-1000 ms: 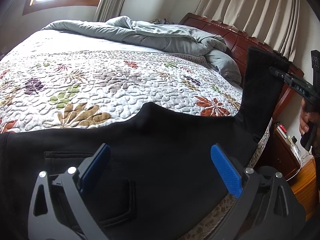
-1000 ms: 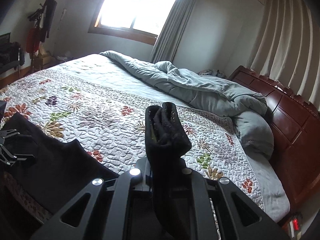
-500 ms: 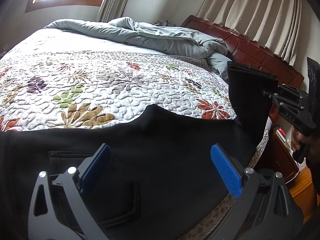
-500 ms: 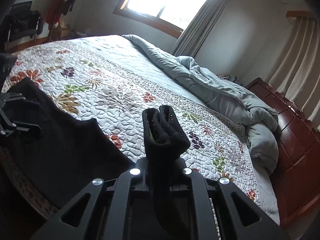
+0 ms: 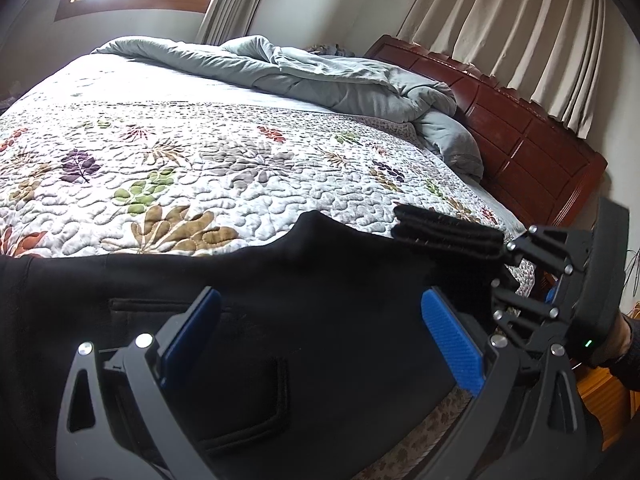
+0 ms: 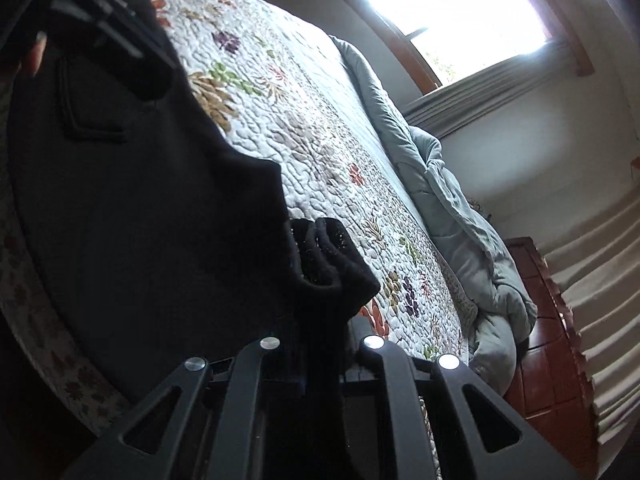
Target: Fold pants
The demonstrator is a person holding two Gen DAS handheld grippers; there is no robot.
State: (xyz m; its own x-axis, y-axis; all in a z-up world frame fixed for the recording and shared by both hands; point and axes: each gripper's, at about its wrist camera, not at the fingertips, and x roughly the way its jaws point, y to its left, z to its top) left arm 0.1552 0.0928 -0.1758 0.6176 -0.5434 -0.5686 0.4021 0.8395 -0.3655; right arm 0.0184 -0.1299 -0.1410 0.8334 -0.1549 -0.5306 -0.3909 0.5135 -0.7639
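You're gripping the pants [image 5: 304, 288] hem in the right gripper [image 6: 320, 360], left gripper [image 5: 320, 344] hanging wide open, fold barely starting.

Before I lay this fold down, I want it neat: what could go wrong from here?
1. The right hand-held gripper pinches only a bunched cuff, so it may land twisted.
2. The left hand-held gripper is open above the pants, pinning nothing, so they may slide.
3. The pants lie near the bed edge and could slip off.

R gripper [image 5: 505, 249] lowered pant leg [image 5: 444, 228], rolled sideways.
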